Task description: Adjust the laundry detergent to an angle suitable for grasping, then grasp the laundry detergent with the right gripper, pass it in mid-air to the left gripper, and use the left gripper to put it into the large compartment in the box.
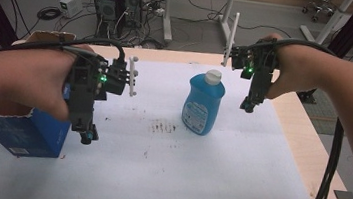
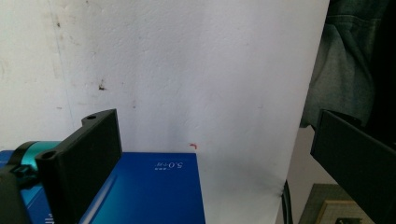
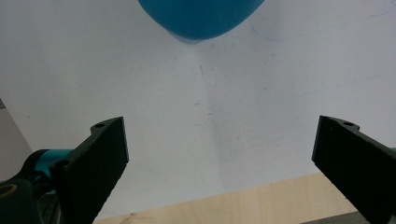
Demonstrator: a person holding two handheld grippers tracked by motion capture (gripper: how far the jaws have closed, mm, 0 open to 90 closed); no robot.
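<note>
Cropping hides most of the blue bottle (image 3: 201,18).

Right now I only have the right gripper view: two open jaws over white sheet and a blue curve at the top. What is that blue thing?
Observer: A blue bottle with a white cap, standing upright on the white sheet.
Operator: Is anything else on the table?
Observer: A blue box at the left edge, below the left gripper.
Operator: Is that left gripper holding it?
Observer: No. Its jaws stand wide apart with nothing between them, above the box.
</note>
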